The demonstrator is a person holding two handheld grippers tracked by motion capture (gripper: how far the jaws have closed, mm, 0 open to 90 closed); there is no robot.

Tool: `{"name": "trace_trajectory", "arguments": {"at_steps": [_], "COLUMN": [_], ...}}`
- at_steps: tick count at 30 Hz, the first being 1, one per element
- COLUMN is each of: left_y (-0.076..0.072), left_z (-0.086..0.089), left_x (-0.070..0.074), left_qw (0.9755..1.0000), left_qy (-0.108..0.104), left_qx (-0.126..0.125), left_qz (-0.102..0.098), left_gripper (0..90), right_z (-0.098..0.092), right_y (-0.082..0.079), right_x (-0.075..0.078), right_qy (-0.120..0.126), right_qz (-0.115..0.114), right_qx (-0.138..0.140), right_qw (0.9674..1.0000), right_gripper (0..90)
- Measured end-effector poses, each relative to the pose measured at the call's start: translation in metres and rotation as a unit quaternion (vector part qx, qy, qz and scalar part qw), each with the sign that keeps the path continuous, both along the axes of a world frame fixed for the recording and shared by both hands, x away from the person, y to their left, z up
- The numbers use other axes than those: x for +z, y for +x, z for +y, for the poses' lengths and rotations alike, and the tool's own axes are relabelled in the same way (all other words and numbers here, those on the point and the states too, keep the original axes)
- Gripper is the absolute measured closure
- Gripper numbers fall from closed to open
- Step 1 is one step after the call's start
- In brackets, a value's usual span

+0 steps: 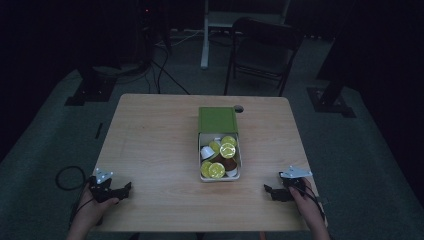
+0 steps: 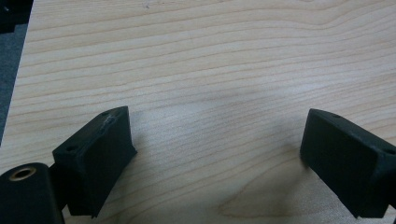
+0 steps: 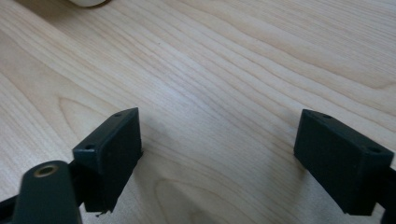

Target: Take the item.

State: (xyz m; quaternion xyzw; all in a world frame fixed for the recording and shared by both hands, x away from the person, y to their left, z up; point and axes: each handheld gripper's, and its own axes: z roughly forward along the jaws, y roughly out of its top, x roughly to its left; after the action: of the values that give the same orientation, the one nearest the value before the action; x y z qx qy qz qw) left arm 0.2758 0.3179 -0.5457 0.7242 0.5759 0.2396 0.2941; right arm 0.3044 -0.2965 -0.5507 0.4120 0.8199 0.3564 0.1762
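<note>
A white box (image 1: 200, 150) sits on the wooden table (image 1: 150, 140) right of centre, holding several yellow-topped capsules (image 1: 216, 170) and some white and brown ones. Its green lid (image 1: 217, 120) lies across the box's far end. My left gripper (image 1: 126, 189) rests at the near left corner of the table, pointing right; its jaws stand wide apart over bare wood (image 2: 217, 144). My right gripper (image 1: 268, 190) rests near the front right edge, pointing left toward the box, also open with nothing between its jaws (image 3: 219, 144).
A dark folding chair (image 1: 265, 45) and a white desk leg (image 1: 205, 35) stand beyond the table on grey carpet. A round cable hole (image 1: 239, 108) is beside the lid. A cable loop (image 1: 65, 177) hangs off the left edge. A pale rounded rim (image 3: 88, 2) shows ahead of the right gripper.
</note>
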Motion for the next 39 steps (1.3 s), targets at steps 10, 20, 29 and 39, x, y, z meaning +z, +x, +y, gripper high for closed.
{"name": "trace_trajectory", "arguments": {"at_steps": [10,20,29,39], "left_y": [-0.003,-0.005,-0.007,-0.003], "left_z": [-0.007,-0.027,-0.051,-0.072], "left_x": [0.002,0.015,0.023,0.035], "left_qw": [0.9988,0.9954,0.9918,0.9888], "left_qy": [0.01,0.008,0.012,0.018], "left_qx": [-0.049,-0.095,-0.127,-0.148], "left_qz": [0.003,-0.008,-0.009,-0.009], "left_gripper": [10.0,10.0,10.3,10.4], "right_z": [0.001,0.001,0.001,0.001], "right_y": [-0.001,-0.001,-0.001,-0.001], "right_x": [0.0,0.0,0.0,0.0], "right_qy": [-0.001,0.0,-0.001,-0.001], "right_qz": [0.0,0.002,0.003,0.004], "right_qx": [0.01,0.005,0.004,0.002], "right_qw": [1.0,1.0,1.0,1.0], "right_gripper": [13.6,13.1,12.5,12.0]}}
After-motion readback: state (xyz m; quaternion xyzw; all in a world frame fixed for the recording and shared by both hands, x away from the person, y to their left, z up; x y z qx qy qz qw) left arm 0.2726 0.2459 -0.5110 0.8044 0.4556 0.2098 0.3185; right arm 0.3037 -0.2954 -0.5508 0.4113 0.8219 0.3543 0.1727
